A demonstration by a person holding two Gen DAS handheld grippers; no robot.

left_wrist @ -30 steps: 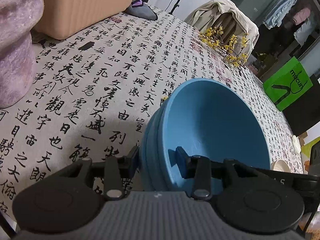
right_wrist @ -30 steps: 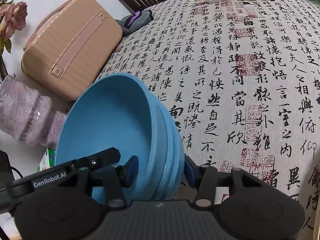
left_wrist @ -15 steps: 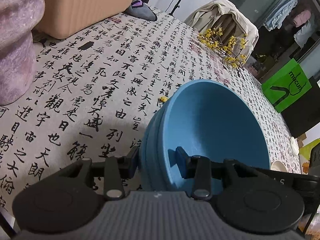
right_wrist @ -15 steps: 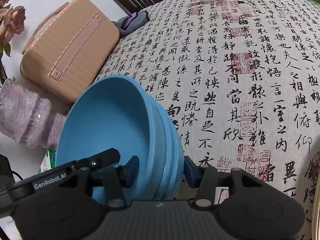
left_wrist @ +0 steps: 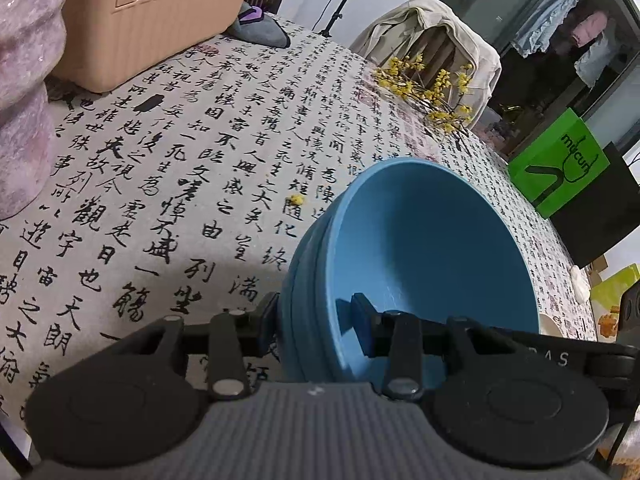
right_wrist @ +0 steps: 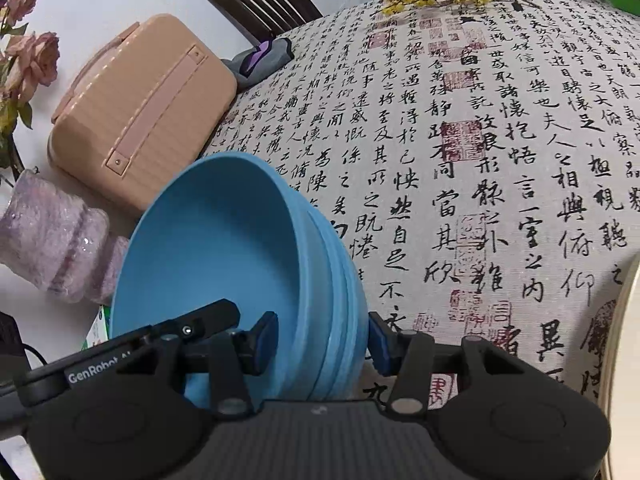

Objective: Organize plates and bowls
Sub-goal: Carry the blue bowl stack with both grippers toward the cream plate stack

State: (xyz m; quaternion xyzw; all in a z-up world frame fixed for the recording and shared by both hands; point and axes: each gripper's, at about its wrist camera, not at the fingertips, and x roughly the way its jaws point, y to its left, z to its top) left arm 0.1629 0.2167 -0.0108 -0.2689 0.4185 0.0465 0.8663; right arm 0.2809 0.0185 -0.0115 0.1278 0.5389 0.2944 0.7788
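Worktop (left_wrist: pixel 224 168): covered by a cloth printed with calligraphy, and largely bare across its middle. A pink case (right_wrist: pixel 140 108) and a lilac vase (right_wrist: pixel 56 252) occupy one edge; a spray of yellow blossoms (left_wrist: pixel 432 84) lies at the far side. No rack, cupboard or other obvious storage place for crockery shows in either view.

Stack of blue bowls (left_wrist: pixel 420 264): several bowls nested one inside another, with layered rims visible on the outer side in both views. The nesting itself appears complete. The stack is tipped and seems to be carried above the cloth between the two tools, though its underside is hidden, so contact with the worktop cannot be ruled out.

Other crockery: a pale rim (right_wrist: pixel 618 340) shows at the right edge of the right wrist view, and a small pale dish (left_wrist: pixel 550 322) sits beyond the bowls in the left wrist view. Judged outstanding: these still lie apart from the stack.

Left tongs (left_wrist: pixel 316 326): clamped across the stack's rim on one side, one pad inside the top bowl and the other against the outer wall.

Right tongs (right_wrist: pixel 322 338): gripping the opposite side of the rim in the same manner.

Assessment: bowls gathered; setting the stack down and dealing with the remaining pale pieces are judged still to be done.
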